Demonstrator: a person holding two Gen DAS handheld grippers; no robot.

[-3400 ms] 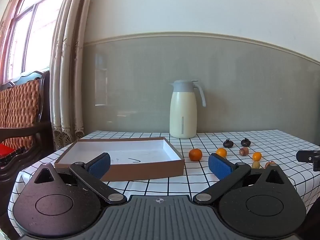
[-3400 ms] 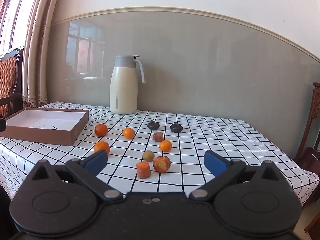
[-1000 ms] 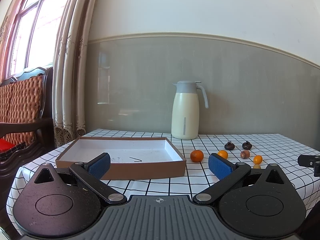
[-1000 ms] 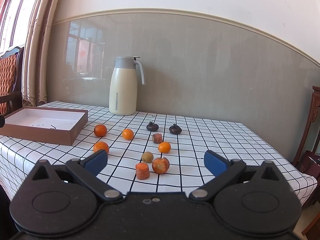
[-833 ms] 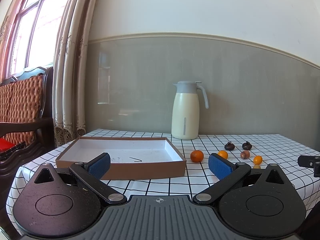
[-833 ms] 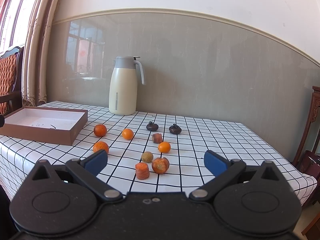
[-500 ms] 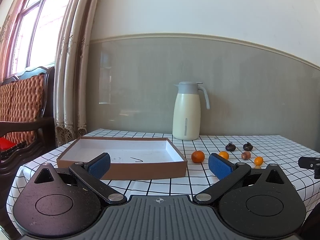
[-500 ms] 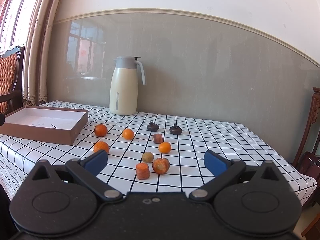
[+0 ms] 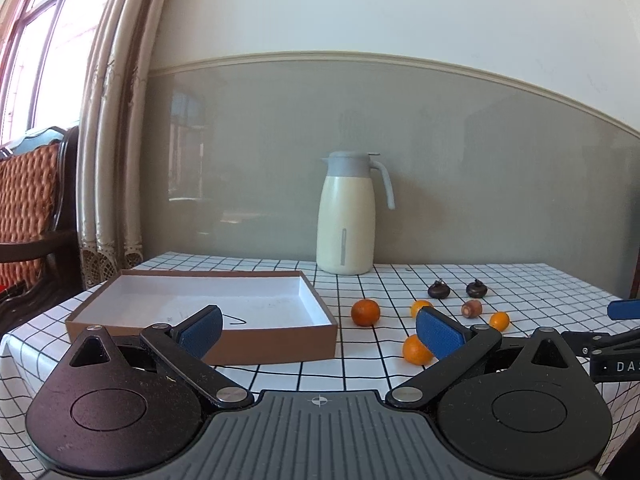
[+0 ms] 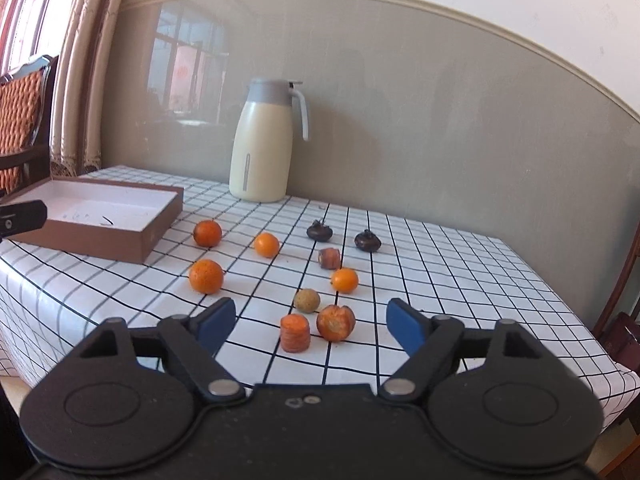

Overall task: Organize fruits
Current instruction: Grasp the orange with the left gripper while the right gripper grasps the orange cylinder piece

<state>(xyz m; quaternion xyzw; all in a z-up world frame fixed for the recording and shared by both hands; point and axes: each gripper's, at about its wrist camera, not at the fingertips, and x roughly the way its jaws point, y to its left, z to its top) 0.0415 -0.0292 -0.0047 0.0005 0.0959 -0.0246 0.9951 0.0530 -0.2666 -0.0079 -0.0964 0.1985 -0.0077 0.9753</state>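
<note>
In the left wrist view, the left gripper (image 9: pixel 318 326) is spread wide and holds nothing; the box (image 9: pixel 256 344) lies at eleven o'clock, oranges (image 9: pixel 365 312) at one.

In the right wrist view, the right gripper (image 10: pixel 310 322) has just been closing but stays apart, empty; carrot pieces (image 10: pixel 295 333) lie at twelve between its fingers, not touched.

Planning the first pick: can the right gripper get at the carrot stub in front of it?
Probably yes: the right gripper is open and empty, the carrot stub stands just ahead between its fingers, with only a cut fruit close beside.
</note>
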